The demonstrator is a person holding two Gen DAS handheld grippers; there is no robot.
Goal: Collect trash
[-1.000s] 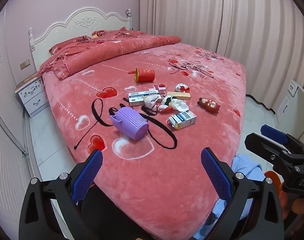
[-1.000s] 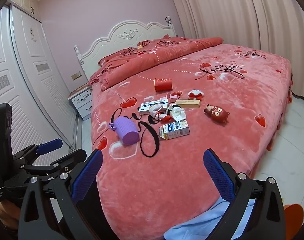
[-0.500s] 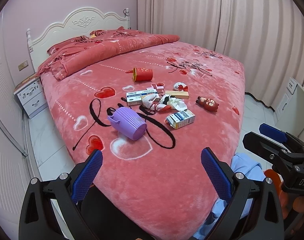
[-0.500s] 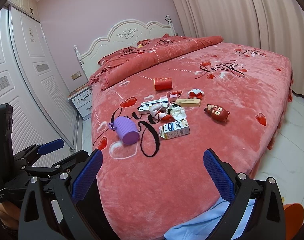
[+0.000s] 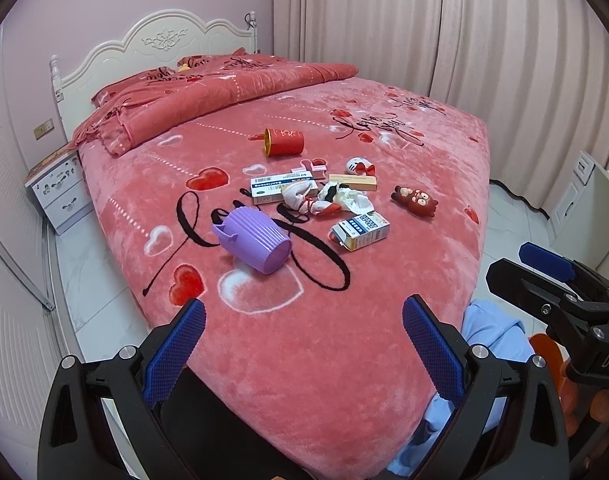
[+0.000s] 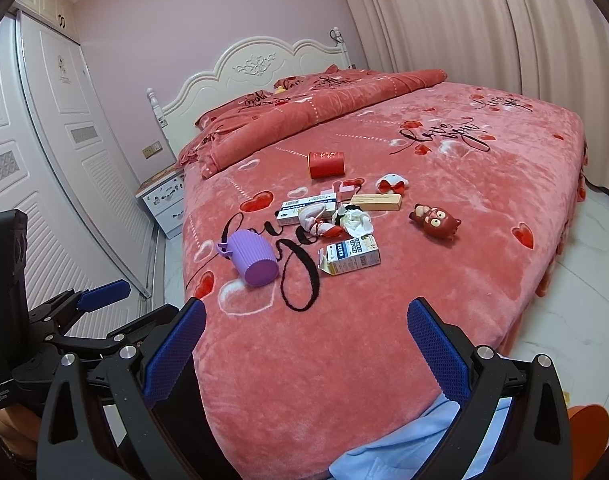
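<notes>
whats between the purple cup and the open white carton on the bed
Only bare bedspread with black script lettering printed on it; no object lies between the purple cup and the white carton. The right wrist view shows the gap plainly.

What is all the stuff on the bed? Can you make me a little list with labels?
place: pink heart-print bedspread
bin: ribbed purple plastic cup, on its side
trash: opened white and blue carton; crumpled white and red wrappers; long white medicine box; flat beige box
other: red cylindrical tin; brown toy figure
left gripper: jaws open, empty
right gripper: jaws open, empty
</notes>
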